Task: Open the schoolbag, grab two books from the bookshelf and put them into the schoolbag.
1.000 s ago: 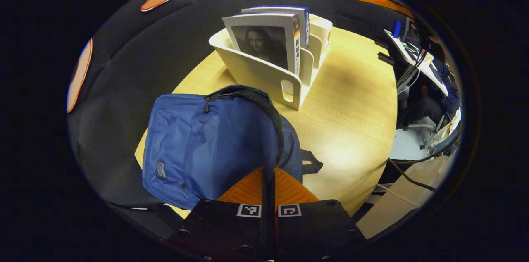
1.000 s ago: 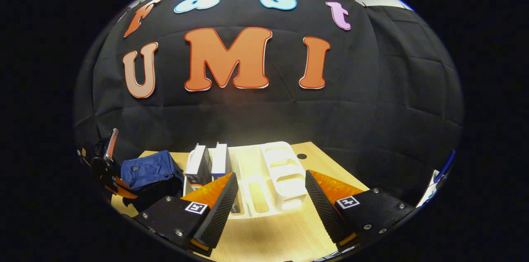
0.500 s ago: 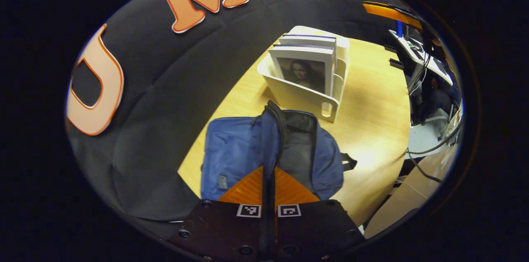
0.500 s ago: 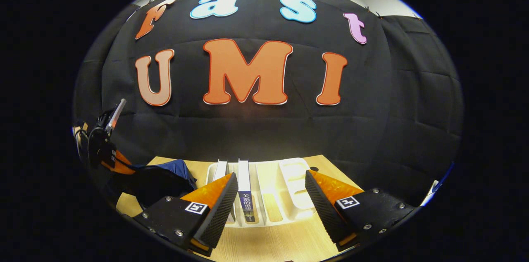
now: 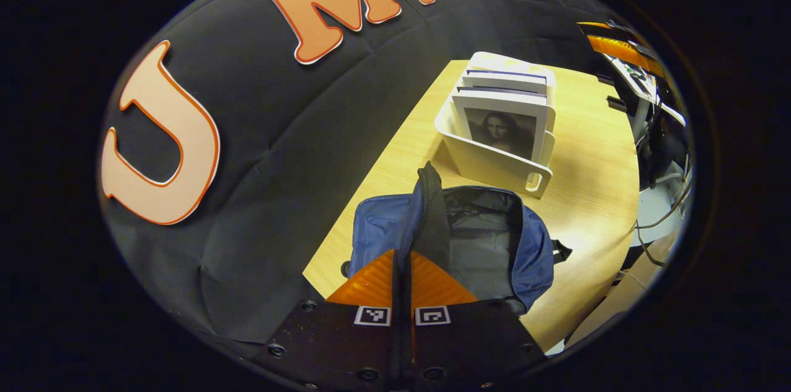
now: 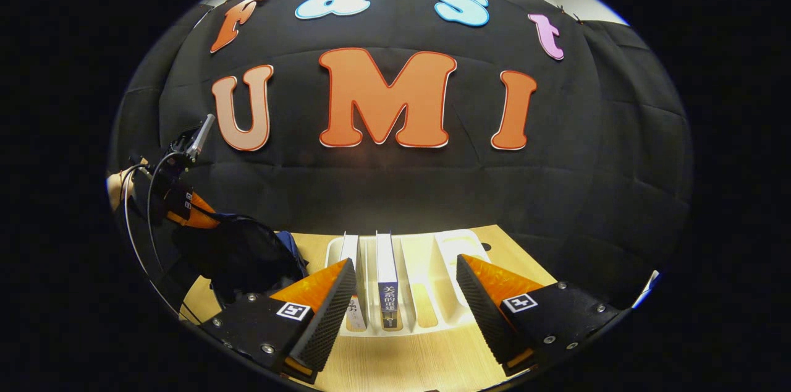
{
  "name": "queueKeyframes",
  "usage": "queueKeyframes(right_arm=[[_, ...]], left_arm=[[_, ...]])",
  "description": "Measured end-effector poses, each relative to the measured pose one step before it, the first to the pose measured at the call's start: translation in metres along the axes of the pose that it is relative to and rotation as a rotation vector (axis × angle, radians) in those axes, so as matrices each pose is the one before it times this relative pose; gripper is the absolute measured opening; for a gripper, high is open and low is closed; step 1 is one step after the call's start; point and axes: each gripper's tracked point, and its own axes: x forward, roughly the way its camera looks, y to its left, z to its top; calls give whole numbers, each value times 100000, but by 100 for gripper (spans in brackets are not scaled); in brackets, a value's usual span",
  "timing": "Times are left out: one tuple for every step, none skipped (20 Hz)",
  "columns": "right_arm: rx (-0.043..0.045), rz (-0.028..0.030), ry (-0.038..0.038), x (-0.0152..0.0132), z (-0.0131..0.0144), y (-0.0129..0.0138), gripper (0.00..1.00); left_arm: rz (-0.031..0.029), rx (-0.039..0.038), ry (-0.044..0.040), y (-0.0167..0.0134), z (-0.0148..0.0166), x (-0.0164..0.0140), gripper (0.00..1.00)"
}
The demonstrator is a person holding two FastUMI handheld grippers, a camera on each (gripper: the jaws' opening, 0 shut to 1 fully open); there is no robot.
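**Schoolbag held open by its flap, two books upright in the rack**

The blue schoolbag (image 5: 494, 243) sits on the pale wooden table (image 5: 593, 151), near its edge beside the black cloth wall. Its mouth gapes upward, showing a grey fabric lining, and a black zip runs along the rim of the raised flap (image 5: 427, 206). The cloth is soft and slack, with a dark strap (image 5: 559, 251) trailing from one side.

The left gripper (image 5: 401, 265) has its jaws closed together, with the dark edge of the flap running up from between the fingertips; the flap stands lifted above the bag's opening. In the right gripper view the same gripper (image 6: 185, 209) appears off to the side, above the bag (image 6: 247, 253), with cables looping from it and a hand behind it.

Just beyond the bag stands the white bookshelf (image 5: 494, 160), a smooth, rounded plastic rack with upright dividers and a slot handle cut in its end wall. Two books stand in neighbouring slots: the nearer one (image 5: 502, 126) has a white cover with a grey portrait, and the second (image 5: 507, 80) stands behind it.

The right gripper (image 6: 405, 284) hangs above the rack with its jaws wide apart, touching nothing; its pads (image 6: 324, 318) are ridged. Between the fingers lie the spines of the two books (image 6: 387, 284) and the free slots.
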Motion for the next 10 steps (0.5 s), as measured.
queueKeyframes(right_arm=[[-44,482,1167,290,6,228,97],[-219,489,1292,343,97,347,97],[-178,512,1488,381,72,323,97],[-283,1145,1913,471,117,503,97],[-606,1505,2068,592,83,682,97],[-1072,1377,2432,734,205,745,97],[-1692,896,3500,709,30,557,97],[-1650,843,3453,900,72,641,97],[-1209,1338,3328,936,106,700,97],[-545,1663,3654,991,-15,755,97]], left_arm=[[-624,-97,-206,-21,-95,174,0],[-1044,122,-320,-108,-5,96,0],[-928,-16,-467,-136,-137,162,1],[-591,-271,-435,-21,-31,123,1],[-709,-369,-475,-35,-238,163,0],[-460,-403,-557,-30,-88,124,0],[-649,-364,-901,12,-71,131,0],[-898,-542,-924,-41,-123,51,0],[-861,-1018,-916,-78,-139,181,0],[-809,-1369,-783,58,-121,194,0]])
